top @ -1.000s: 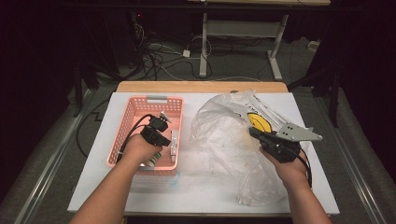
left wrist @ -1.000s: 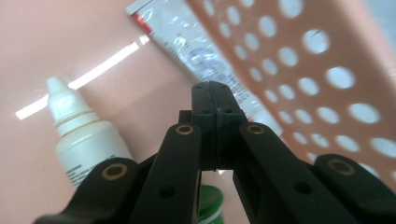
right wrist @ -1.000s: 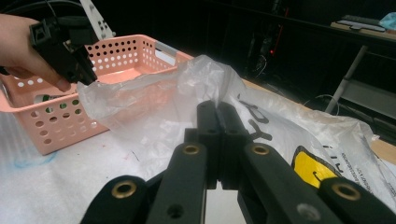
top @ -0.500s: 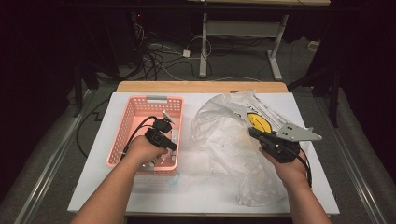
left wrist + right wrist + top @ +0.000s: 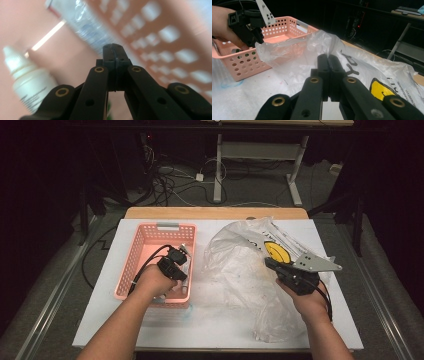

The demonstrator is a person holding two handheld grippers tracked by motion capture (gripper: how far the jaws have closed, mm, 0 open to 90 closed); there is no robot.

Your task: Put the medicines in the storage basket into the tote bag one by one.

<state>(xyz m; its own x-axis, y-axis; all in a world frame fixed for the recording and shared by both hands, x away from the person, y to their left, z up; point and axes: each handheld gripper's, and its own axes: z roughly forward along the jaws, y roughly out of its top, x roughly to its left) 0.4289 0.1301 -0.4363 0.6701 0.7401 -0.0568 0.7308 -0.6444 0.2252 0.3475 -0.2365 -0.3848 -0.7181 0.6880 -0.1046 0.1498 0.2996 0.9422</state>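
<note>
Slightly lower now: left claw (image 5: 181,258) deeper in pink basket (image 5: 131,265) (jaws closed, empty); right claw (image 5: 328,58) unmoved, closed on plastic bag (image 5: 235,270).

It looked like a lab or recording workroom. A white-covered counter (image 5: 220,330) stood in a dark room, with tangled cables (image 5: 170,177) on the grey floor at the upper middle of the frame, beside the white metal legs of an adjustable desk (image 5: 260,155).
</note>
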